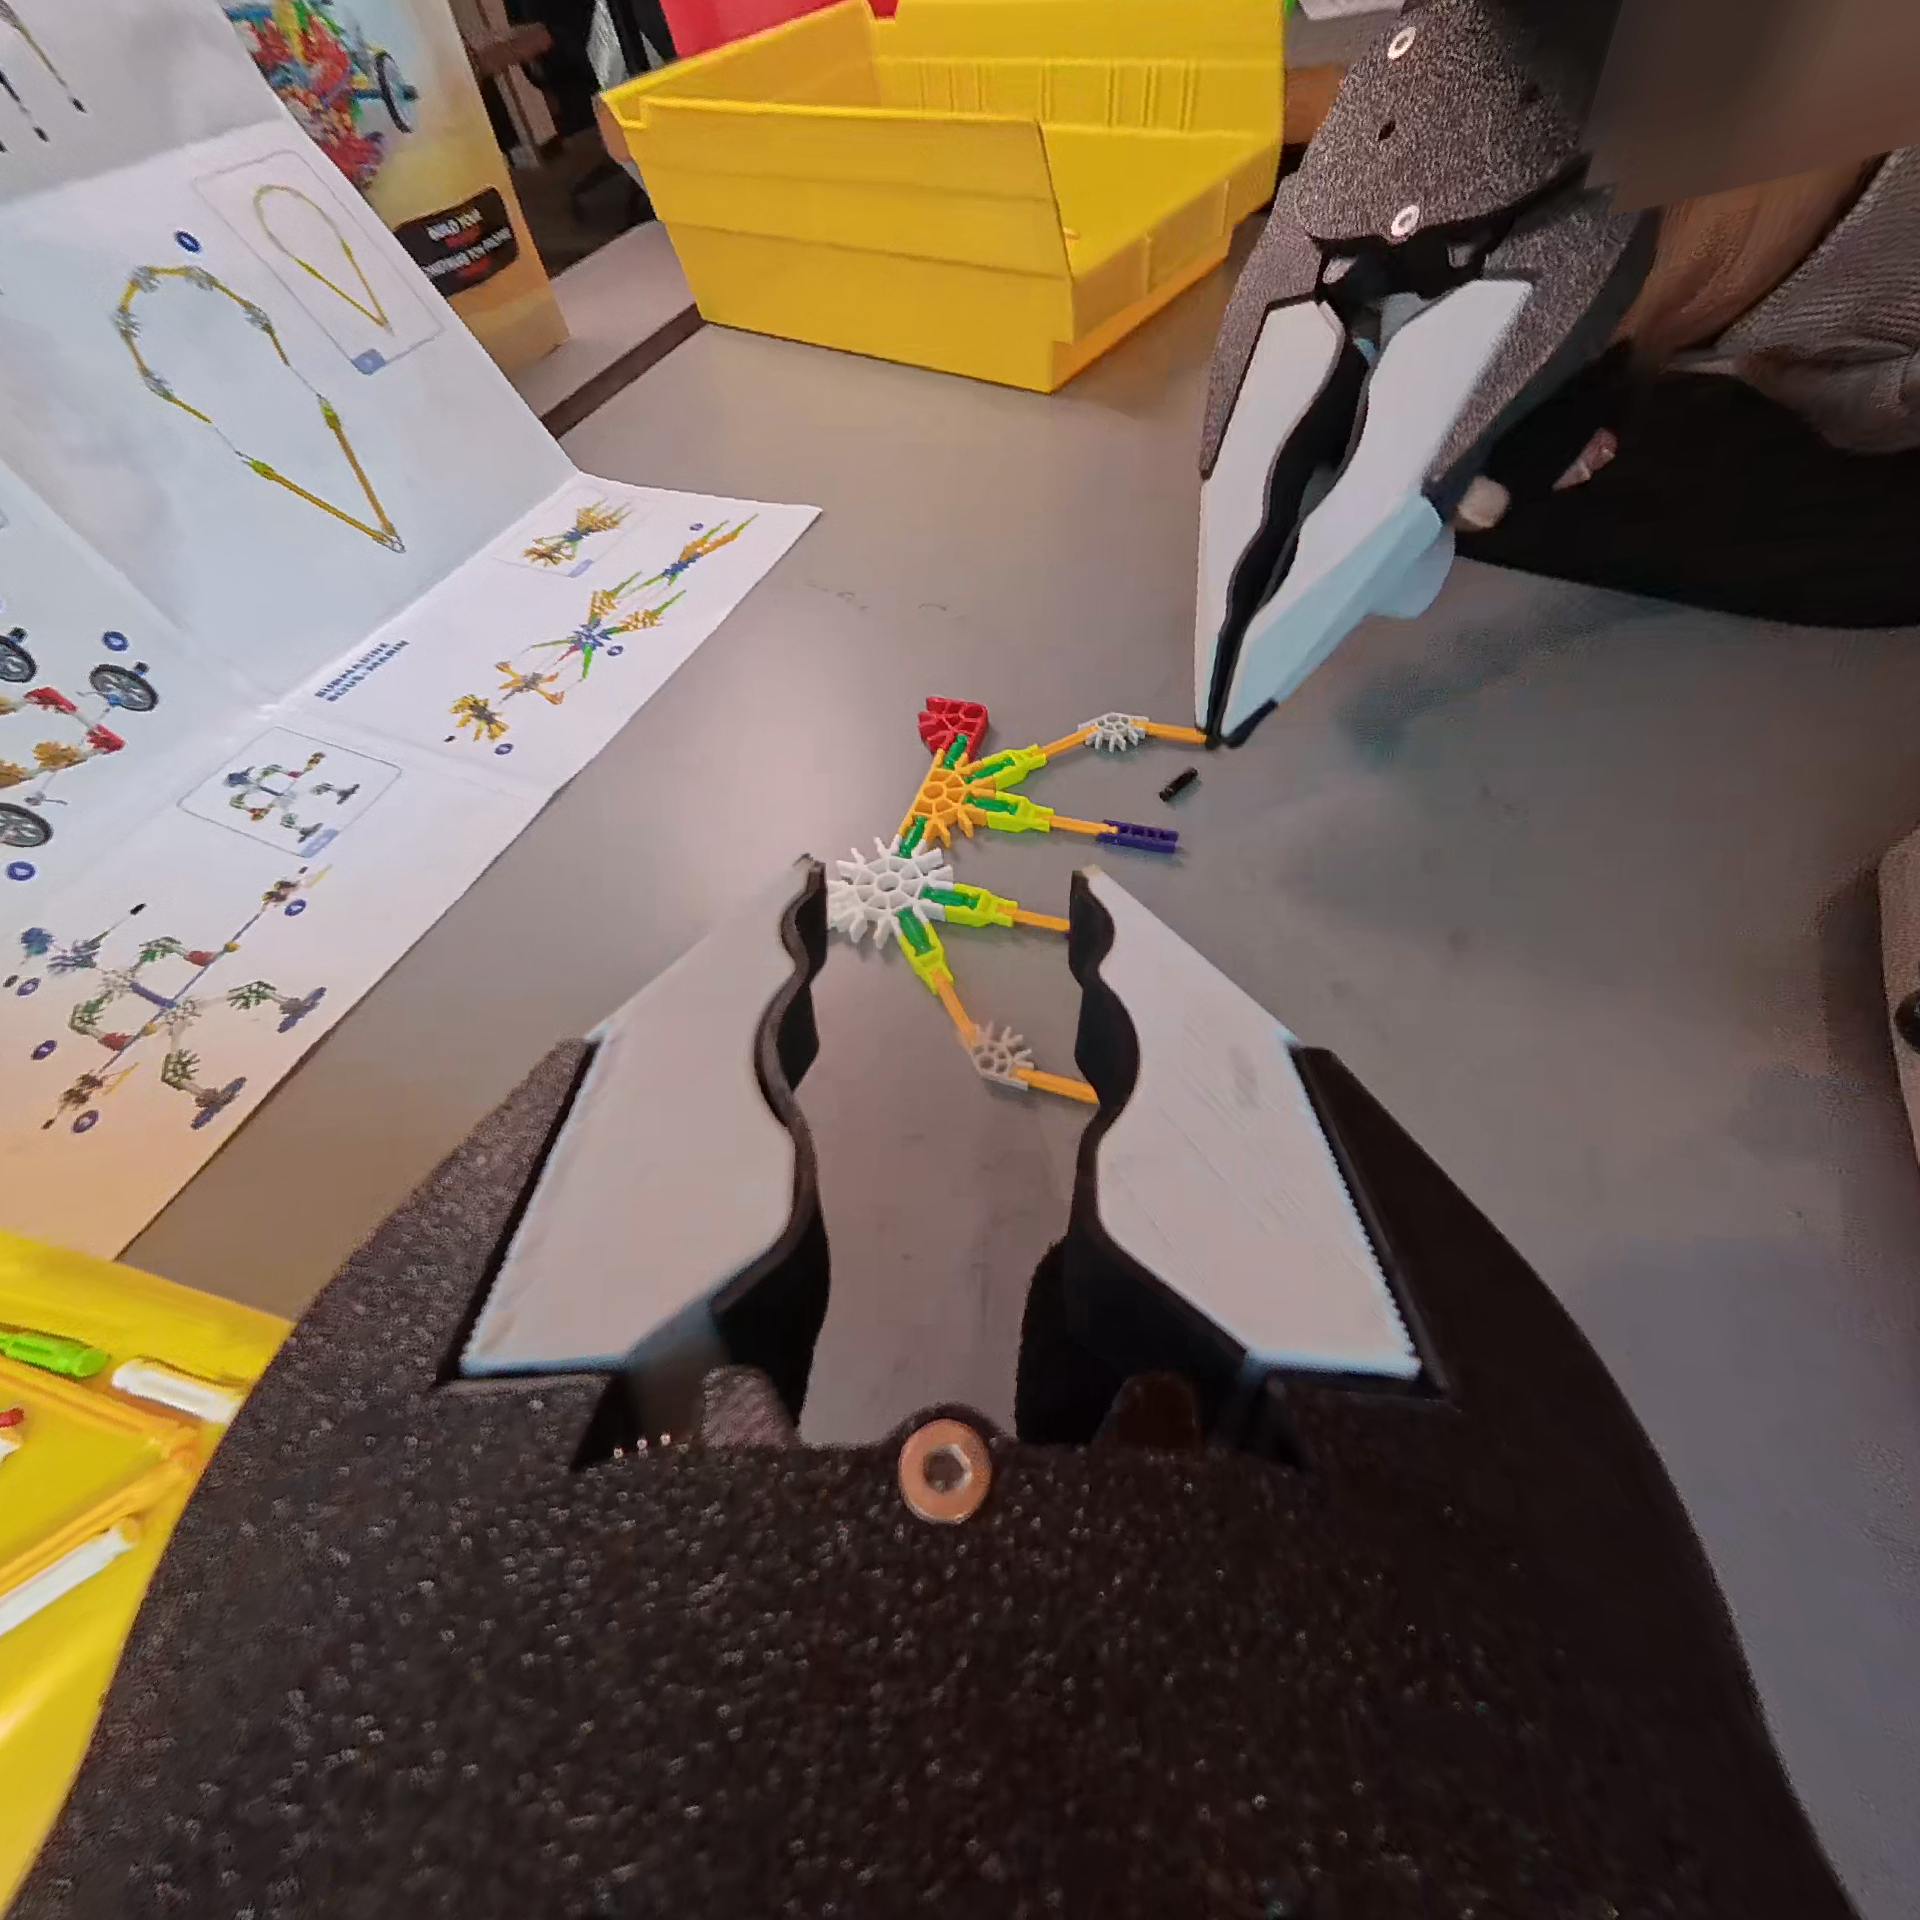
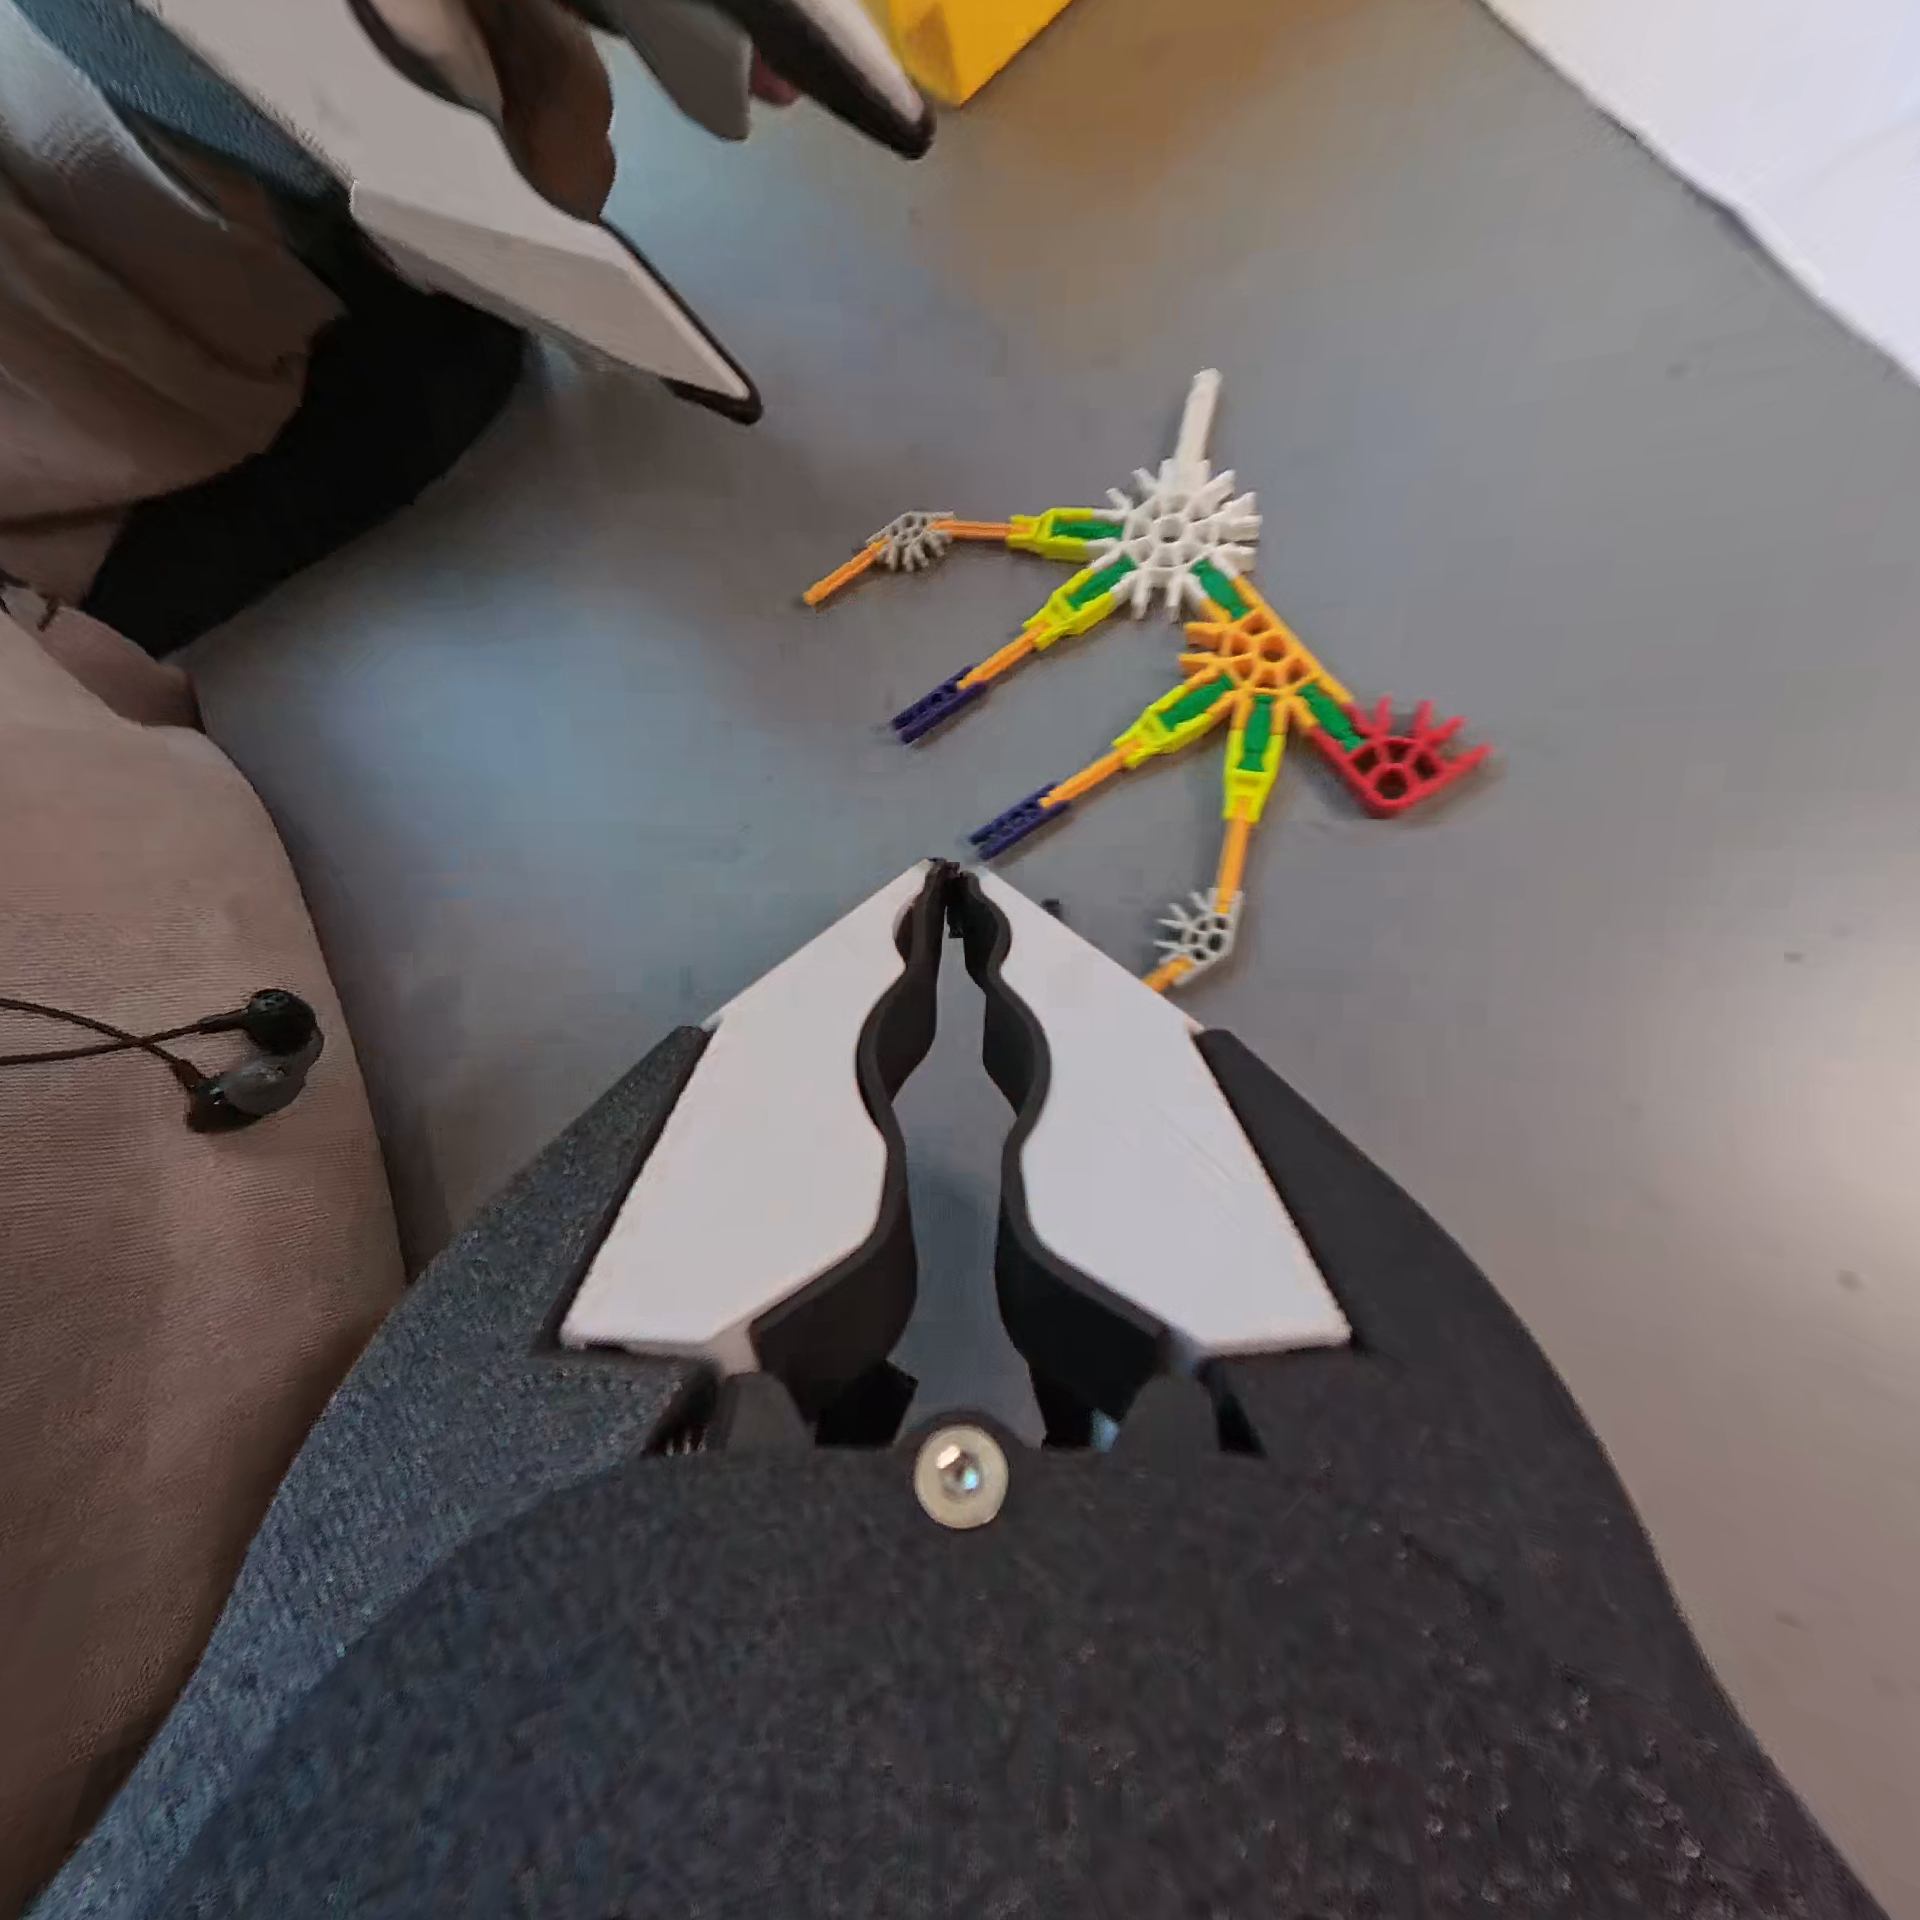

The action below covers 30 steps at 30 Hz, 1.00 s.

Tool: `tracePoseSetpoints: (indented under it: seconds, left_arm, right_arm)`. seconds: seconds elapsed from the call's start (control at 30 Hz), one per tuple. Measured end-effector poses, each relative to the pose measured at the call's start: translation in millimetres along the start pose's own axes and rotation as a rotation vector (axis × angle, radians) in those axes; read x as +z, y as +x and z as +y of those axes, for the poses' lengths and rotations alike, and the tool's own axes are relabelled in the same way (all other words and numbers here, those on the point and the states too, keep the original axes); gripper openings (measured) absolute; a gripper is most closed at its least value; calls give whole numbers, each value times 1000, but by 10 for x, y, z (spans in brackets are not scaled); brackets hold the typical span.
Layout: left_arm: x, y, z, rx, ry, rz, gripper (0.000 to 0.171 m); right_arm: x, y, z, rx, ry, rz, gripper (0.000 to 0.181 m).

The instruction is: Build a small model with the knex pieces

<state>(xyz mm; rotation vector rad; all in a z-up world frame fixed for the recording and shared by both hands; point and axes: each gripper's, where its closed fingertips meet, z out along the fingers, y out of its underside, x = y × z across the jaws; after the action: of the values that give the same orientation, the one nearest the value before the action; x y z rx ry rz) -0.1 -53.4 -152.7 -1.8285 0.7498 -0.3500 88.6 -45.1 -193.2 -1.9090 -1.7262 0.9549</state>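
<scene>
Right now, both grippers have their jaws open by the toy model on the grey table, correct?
Not quite: the left gripper is open, but the right gripper has its jaws shut, as the right wrist view shows. The toy model does lie on the grey table.

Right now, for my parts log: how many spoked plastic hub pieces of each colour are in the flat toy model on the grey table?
White round snowflake-shaped plastic hub: 1
Orange half-round plastic hub: 1
Red wedge-shaped plastic hub: 1
Small grey plastic hubs: 2
Total: 5
</scene>
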Motion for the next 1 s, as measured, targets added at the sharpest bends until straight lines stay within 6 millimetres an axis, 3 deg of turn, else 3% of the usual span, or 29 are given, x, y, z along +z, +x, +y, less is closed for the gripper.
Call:
tracePoseSetpoints:
  seconds: [0.13, 0.33, 0.5, 0.57, 0.7, 0.83, 1.0]
  left_arm:
    - [82, 114, 231, 19, -135, 46, 47]
    - [96, 248, 618, 17, -338, 138, 53]
    - [100, 279, 643, 33, -349, 150, 52]
    - [94, 316, 644, 42, -347, 169, 46]
    - [88, 383, 639, 63, -343, 201, 43]
    - [91, 536, 622, 91, -332, 276, 46]
    - [109, 681, 580, 141, -307, 323, 46]
  right_arm:
    - [263, -217, 20, -77, -35, 21, 1]
    - [437, -216, -33, -183, -68, 120, 2]
    - [354, -167, -78, -195, -57, 125, 15]
    - [177, -48, -127, -137, -27, 126, 18]
    - [-160, 440, 11, -74, -69, 268, 19]
    - [-111, 524, 140, -73, -125, 243, 16]
    - [0, 854, 66, -163, -192, 272, 4]
